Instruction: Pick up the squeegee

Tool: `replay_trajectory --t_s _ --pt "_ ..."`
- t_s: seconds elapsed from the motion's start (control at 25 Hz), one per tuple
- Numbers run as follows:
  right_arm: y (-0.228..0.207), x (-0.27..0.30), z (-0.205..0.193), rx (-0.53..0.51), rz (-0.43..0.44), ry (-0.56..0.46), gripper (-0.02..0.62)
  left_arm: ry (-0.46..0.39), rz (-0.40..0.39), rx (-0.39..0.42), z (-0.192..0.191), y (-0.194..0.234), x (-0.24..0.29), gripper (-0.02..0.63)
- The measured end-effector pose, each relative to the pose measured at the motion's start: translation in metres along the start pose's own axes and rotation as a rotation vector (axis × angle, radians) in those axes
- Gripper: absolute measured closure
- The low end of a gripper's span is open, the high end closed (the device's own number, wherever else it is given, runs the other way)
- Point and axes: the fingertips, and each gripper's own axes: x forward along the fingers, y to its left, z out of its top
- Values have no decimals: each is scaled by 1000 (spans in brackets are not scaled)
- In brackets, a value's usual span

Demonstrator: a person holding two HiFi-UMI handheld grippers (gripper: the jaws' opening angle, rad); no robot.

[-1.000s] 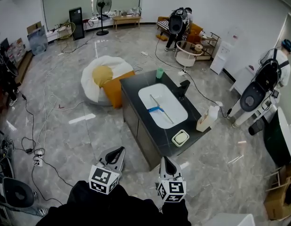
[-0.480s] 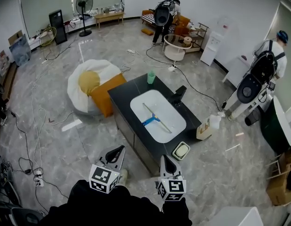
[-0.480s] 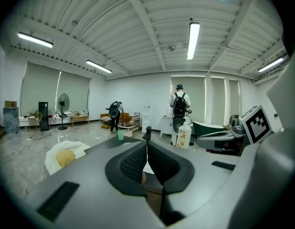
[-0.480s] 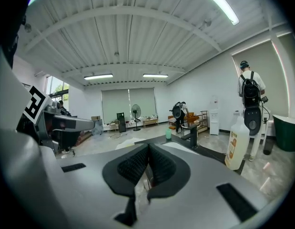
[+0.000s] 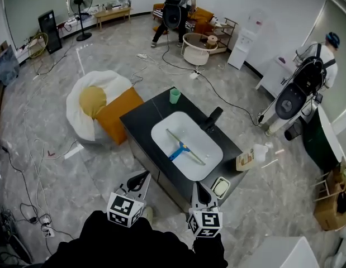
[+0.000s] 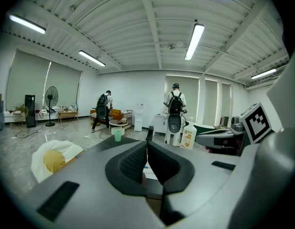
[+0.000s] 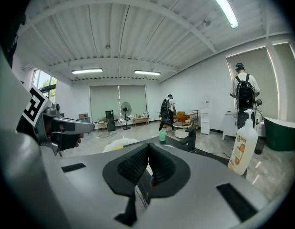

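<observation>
The squeegee (image 5: 180,148), a long pale blade with a blue handle, lies in the white basin (image 5: 206,161) of a black sink cabinet (image 5: 140,121) in the head view. Both grippers are held short of the cabinet's near edge, pointing toward it. My left gripper (image 5: 143,175) (image 6: 147,145) is shut with nothing between its pads. My right gripper (image 5: 196,188) (image 7: 147,150) is likewise shut and empty. The squeegee is hidden behind the jaws in both gripper views.
On the cabinet stand a green cup (image 5: 174,95), a black faucet (image 5: 212,118), a soap bottle (image 5: 250,157) and a small dish (image 5: 221,187). A white beanbag (image 5: 83,113) with an orange cushion lies left. Cables cross the floor. People with backpacks stand far back (image 5: 175,10) and right (image 5: 298,96).
The sink cabinet has come closer and shifted left in the head view as I walked toward it. Both grippers stayed shut and kept their place in front of me.
</observation>
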Motion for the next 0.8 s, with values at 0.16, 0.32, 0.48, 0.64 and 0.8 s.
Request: replay_trajectory --t_s 0.16,0.32,0.48,0.64,0.8 --pt "2 21 3 10 -47 2 578 10 -50 10 2 21 21 581" --pt "-3 31 -2 25 -92 11 580 19 -97 20 3 29 42 581" --pt "-16 36 -5 41 -139 16 578 30 -142 31 2 28 61 581" --pt "-31 39 -4 57 -176 14 578 38 -175 42 6 25 80 581" --pt "-48 45 -4 73 -201 18 578 50 -198 50 10 21 103 581"
